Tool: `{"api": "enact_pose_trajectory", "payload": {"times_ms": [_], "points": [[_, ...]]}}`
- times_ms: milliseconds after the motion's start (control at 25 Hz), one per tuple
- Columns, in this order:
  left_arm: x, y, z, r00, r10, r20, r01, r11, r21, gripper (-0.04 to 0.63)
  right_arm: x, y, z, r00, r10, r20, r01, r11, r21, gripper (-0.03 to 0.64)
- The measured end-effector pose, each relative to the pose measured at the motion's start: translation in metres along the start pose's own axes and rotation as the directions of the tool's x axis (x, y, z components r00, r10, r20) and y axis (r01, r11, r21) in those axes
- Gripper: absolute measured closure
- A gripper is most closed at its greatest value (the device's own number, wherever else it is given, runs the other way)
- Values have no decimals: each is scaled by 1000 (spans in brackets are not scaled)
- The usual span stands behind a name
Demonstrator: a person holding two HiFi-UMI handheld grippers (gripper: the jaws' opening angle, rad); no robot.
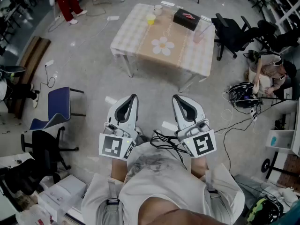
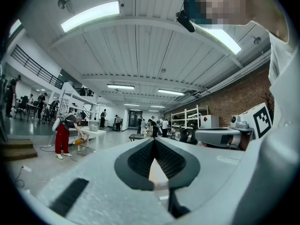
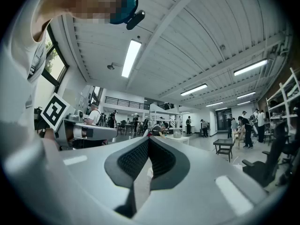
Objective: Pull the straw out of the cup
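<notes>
A table (image 1: 140,48) with a checked cloth and a flower print stands well ahead of me on the floor. Near its right edge is a pale clear cup (image 1: 198,34) with a thin straw leaning out. A yellow cup (image 1: 150,19), a white cup (image 1: 158,9) and a black box (image 1: 186,19) are at its far side. My left gripper (image 1: 132,97) and right gripper (image 1: 176,98) are held level side by side near my chest, far short of the table. The left gripper (image 2: 153,140) and right gripper (image 3: 148,138) both have their jaws shut, with nothing between them.
A blue chair (image 1: 60,104) and a black chair (image 1: 44,144) stand at my left. Black office chairs (image 1: 233,32) are right of the table, and a person (image 1: 269,74) sits by gear and cables at the right. Another person in red trousers (image 1: 68,3) is at the far left.
</notes>
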State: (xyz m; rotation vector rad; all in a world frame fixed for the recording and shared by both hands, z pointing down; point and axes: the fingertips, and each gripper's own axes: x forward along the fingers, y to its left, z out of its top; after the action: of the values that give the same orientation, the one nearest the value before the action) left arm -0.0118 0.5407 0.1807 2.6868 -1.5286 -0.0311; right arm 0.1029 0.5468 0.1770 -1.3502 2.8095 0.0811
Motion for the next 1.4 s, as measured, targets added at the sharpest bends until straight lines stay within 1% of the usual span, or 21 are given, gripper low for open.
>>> {"api": "enact_pose_trajectory", "payload": {"times_ms": [360,520,720,960,1160,1320,1400], "points": [[-3,-24,-18,1000,3,-19,-4,1000,-18,591,-15,3,-22,999,26,-40,-26,1000,-8,607],[-3,-24,-32,999,13,-35,-14,999,-38,591,-14,3,-32,999,17,-45,-17,1000,3,607],[4,-21,-40,999,9,-53,-11,999,-36,591,-9,-6,-39,998,5,-65,-3,1000,24,607],[20,-5,-46,998,5,-58,-7,999,-49,591,13,-14,-44,997,6,-72,-6,1000,2,607],[37,20,-48,998,4,-61,-8,998,-63,591,42,-18,-52,994,20,-107,-20,1000,0,607],[53,42,-46,998,-5,-60,1,998,-63,591,70,-23,-53,994,17,-105,-17,1000,-8,607],[61,52,-46,998,-11,-61,8,998,-58,591,82,-26,-56,993,19,-121,-20,1000,-14,607]]}}
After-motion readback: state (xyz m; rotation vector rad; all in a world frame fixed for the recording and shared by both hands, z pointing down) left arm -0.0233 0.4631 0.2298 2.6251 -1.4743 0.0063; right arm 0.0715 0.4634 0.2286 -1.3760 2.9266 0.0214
